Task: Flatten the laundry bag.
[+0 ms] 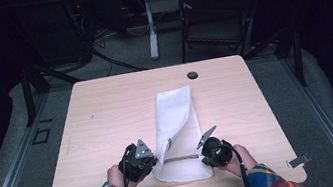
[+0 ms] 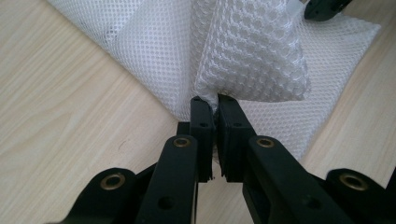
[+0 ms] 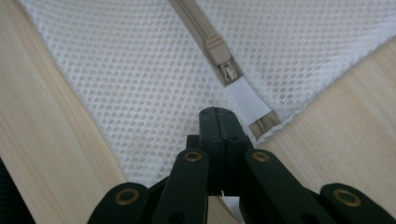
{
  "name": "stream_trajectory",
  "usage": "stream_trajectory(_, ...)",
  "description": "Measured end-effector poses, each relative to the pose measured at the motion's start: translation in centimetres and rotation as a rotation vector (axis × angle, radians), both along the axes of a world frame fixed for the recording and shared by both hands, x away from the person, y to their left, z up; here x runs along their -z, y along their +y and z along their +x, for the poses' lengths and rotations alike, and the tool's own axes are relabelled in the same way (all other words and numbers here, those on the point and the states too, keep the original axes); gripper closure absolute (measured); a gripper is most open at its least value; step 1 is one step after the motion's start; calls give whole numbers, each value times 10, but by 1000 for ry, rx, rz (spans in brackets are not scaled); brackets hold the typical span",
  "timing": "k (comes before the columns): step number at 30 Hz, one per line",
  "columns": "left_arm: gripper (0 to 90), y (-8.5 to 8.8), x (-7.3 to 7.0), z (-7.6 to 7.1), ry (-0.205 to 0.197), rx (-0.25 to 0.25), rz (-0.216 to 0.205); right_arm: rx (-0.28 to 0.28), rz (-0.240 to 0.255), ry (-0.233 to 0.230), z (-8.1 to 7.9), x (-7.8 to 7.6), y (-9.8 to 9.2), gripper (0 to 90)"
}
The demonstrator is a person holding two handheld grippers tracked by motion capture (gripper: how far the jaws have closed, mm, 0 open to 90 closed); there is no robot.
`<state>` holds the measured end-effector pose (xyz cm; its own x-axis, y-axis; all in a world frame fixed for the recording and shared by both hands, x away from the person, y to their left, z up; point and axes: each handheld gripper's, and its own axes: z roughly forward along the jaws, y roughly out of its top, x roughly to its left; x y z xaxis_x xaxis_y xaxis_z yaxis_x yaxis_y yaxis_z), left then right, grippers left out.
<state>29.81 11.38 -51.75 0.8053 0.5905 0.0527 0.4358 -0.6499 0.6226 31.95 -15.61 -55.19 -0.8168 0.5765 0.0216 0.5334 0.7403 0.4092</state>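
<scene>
The white mesh bag is lying flat along the middle of the surface, its zipper running across the near end, where the left tool is pinching a raised fold of mesh with its jaws pressed together. The right tool, jaws likewise pressed together, is gripping the bag's edge just beside the zipper's white end tab. Judged from this, the thin mesh is risking slipping or tearing if the two tools are pulling apart unevenly.
</scene>
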Motion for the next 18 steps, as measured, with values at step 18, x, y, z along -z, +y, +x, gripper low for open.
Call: stream_trajectory(18,856,-4,0,-2,5,15,25,28,18,-105,14,4,10,900)
